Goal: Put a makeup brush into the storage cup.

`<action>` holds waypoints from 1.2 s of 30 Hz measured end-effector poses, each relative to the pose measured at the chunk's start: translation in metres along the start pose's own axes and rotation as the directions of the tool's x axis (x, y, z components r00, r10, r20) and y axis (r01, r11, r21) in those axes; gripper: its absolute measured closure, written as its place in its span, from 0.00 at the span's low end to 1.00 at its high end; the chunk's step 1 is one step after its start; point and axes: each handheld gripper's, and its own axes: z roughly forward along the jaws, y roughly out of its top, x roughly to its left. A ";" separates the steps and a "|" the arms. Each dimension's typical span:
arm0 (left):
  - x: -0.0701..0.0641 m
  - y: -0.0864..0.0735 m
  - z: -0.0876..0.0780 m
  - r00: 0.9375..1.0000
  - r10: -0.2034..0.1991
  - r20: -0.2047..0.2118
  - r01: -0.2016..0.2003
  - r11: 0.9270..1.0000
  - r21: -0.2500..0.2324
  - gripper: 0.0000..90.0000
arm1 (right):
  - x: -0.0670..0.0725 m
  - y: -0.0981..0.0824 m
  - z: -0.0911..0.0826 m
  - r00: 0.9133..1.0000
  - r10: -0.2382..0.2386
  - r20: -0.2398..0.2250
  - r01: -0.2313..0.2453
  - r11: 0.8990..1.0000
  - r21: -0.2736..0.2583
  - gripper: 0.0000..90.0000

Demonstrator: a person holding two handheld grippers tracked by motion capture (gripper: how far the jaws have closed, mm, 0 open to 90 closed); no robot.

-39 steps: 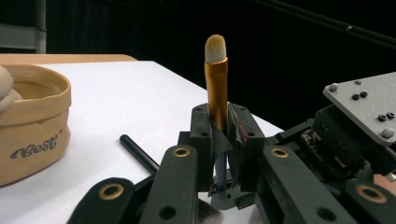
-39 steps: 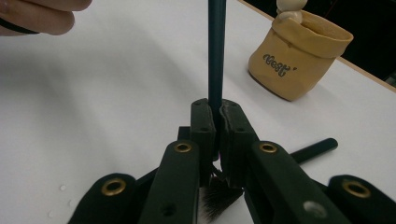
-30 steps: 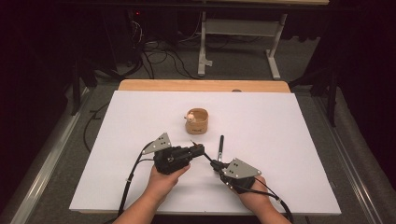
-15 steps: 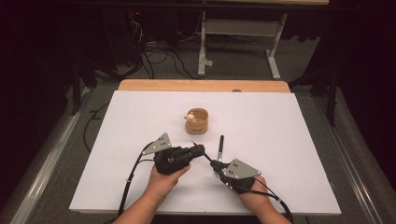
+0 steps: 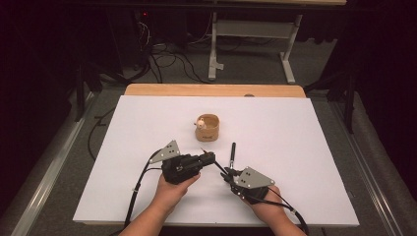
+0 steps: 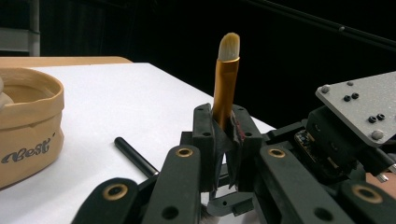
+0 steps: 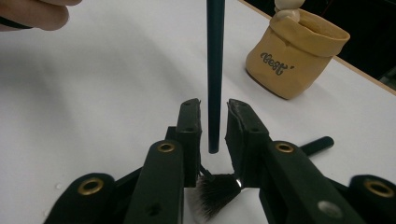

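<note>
My left gripper (image 5: 210, 156) (image 6: 227, 126) is shut on a brush (image 6: 226, 79) with a copper ferrule and pale bristles that stick out past the jaw tips. My right gripper (image 5: 227, 172) (image 7: 214, 112) faces it from the right. Its jaws have just been opening, and a dark brush handle (image 7: 215, 70) (image 5: 232, 153) lies on the sheet between them with a gap on each side. A tuft of dark bristles (image 7: 212, 190) sits low between the right jaws. A second black handle (image 7: 317, 143) pokes out to their right.
A small tan pouch (image 5: 207, 129) (image 6: 25, 126) (image 7: 292, 60) with lettering stands beyond the grippers, something pale inside it. The white sheet (image 5: 305, 147) covers the table, with a wooden edge (image 5: 216, 90) at the back. Cables and a stand lie on the floor behind.
</note>
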 end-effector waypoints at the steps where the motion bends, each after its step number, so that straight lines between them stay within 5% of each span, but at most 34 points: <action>1: 0.000 0.000 0.000 1.000 0.001 0.000 -0.001 1.000 0.000 0.92 | 0.000 0.000 0.000 1.000 0.003 0.000 -0.003 1.000 0.001 0.83; 15: 0.001 0.001 -0.002 1.000 0.008 -0.015 -0.008 1.000 -0.002 0.92 | -0.002 0.000 -0.001 1.000 0.013 0.012 -0.013 1.000 0.000 0.65; 36: 0.006 0.005 -0.011 0.996 0.028 -0.084 -0.028 1.000 -0.001 0.92 | -0.013 -0.002 -0.004 0.995 0.100 0.014 -0.099 0.995 -0.010 0.32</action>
